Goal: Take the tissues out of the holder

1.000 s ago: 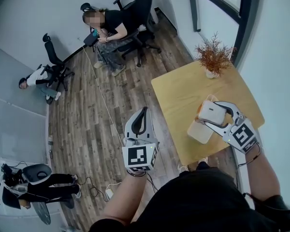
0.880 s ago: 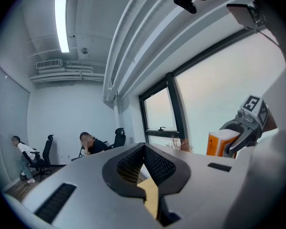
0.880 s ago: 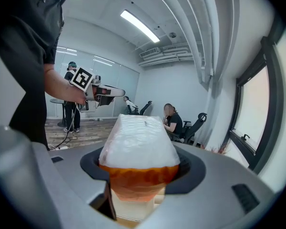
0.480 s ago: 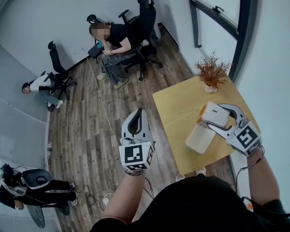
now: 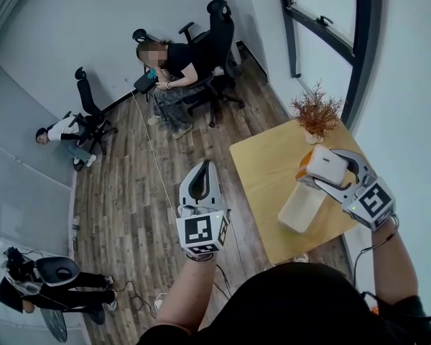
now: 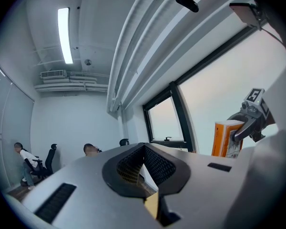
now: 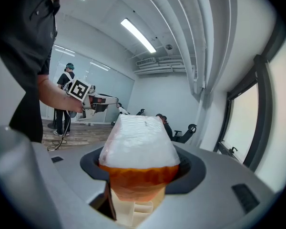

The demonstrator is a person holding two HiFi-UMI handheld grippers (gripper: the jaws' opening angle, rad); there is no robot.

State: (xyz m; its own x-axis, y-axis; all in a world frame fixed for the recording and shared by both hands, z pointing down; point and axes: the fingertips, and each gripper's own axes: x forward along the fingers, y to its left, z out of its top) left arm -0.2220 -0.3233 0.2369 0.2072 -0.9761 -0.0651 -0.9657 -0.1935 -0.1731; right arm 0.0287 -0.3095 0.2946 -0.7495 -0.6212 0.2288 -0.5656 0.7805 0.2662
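We are pinching the tissue pack (image 5: pixel 327 162) between the jaws of the right gripper (image 5: pixel 316 169), white face up and orange side below. The pack is hanging above the wooden table (image 5: pixel 266 157). The cream holder (image 5: pixel 300 207) is standing on the table at the pack's 7 o'clock, and a potted plant (image 5: pixel 316 110) at its 12 o'clock. We are holding the left gripper (image 5: pixel 205 167) over the floor at the pack's 9 o'clock, its jaws pressed together and empty.

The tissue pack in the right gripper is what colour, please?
The tissue pack is white and orange, clearest in the right gripper view.
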